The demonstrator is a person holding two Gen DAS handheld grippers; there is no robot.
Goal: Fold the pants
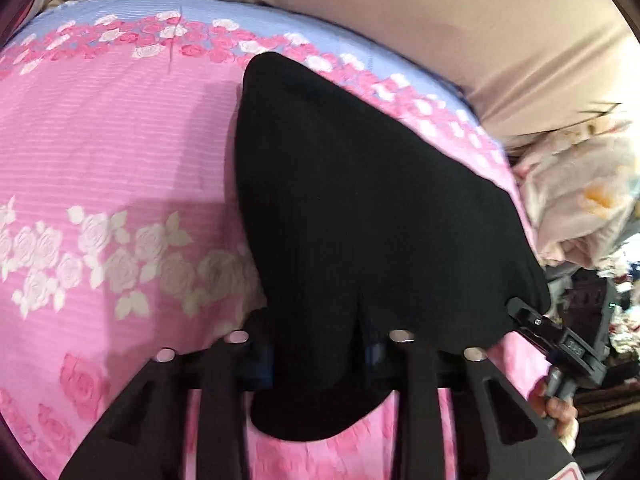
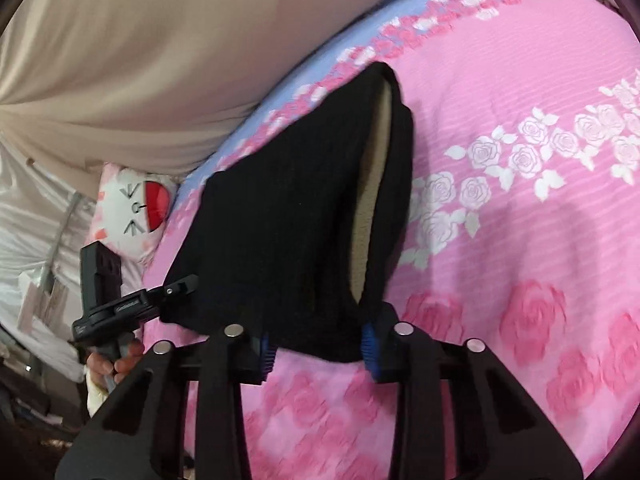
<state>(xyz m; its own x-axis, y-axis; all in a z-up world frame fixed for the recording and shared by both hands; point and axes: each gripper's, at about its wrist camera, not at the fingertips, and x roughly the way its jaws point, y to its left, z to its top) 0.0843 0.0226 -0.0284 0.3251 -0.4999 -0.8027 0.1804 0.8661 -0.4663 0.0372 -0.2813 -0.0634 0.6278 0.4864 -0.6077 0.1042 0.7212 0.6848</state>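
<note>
Left gripper point(image 1: 320, 364) clamped on black knit fleece-lined pants point(image 1: 360, 220); right gripper point(image 2: 318, 346) likewise, seemingly. Pants lifted off pink rose-print bed cover point(image 1: 100, 140), far end resting. Risk: thick fabric slips, fold skews.

Bare pink bedspread point(image 1: 100, 152) lies open left of the pants point(image 1: 360, 208); beige bedding point(image 1: 480, 40) crowds behind.

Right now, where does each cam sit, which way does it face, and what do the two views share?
Left wrist: on the left gripper, facing along its fingers at the black pants on the pink bedspread; right gripper and hand at right.
Right wrist: on the right gripper, facing the same pants; left gripper at left.
Shared: pants, bedspread, beige quilt.
</note>
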